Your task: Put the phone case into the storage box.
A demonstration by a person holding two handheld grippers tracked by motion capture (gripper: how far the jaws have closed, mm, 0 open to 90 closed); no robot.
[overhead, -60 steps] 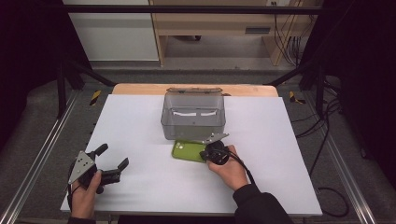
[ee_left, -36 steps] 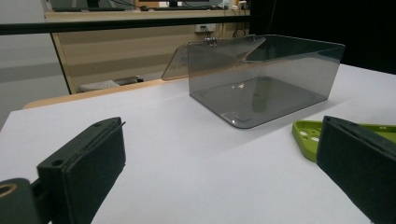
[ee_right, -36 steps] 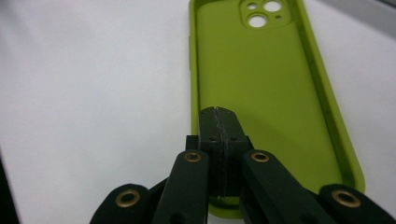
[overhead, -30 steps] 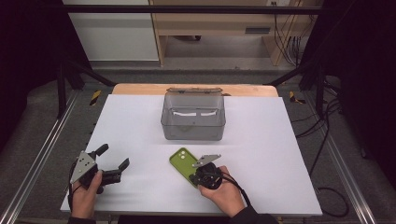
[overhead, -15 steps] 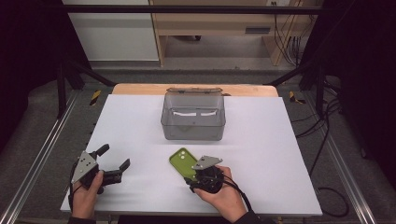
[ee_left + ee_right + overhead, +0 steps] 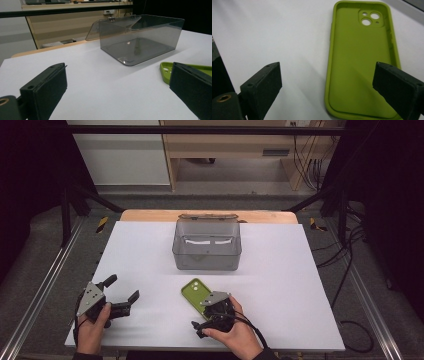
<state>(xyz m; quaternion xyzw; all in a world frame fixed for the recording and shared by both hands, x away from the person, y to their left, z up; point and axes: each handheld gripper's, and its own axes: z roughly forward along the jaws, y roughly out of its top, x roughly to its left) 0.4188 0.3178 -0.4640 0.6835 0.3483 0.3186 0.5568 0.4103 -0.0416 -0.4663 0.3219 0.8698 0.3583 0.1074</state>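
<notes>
White tabletop [image 6: 300, 270]: green phone case [image 6: 195, 296] near front edge, outside clear lidded box [image 6: 207, 245].
Right gripper [image 6: 332, 82] and left gripper [image 6: 122, 302] both wide open, empty; case ungrasped, boxing looks pending.

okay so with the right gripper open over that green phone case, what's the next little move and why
Probably ease the right gripper back from the green phone case and leave it lying flat on the table. The jaws stand wide apart with nothing between them, and the case rests inner side up, clear of the clear box.
</notes>
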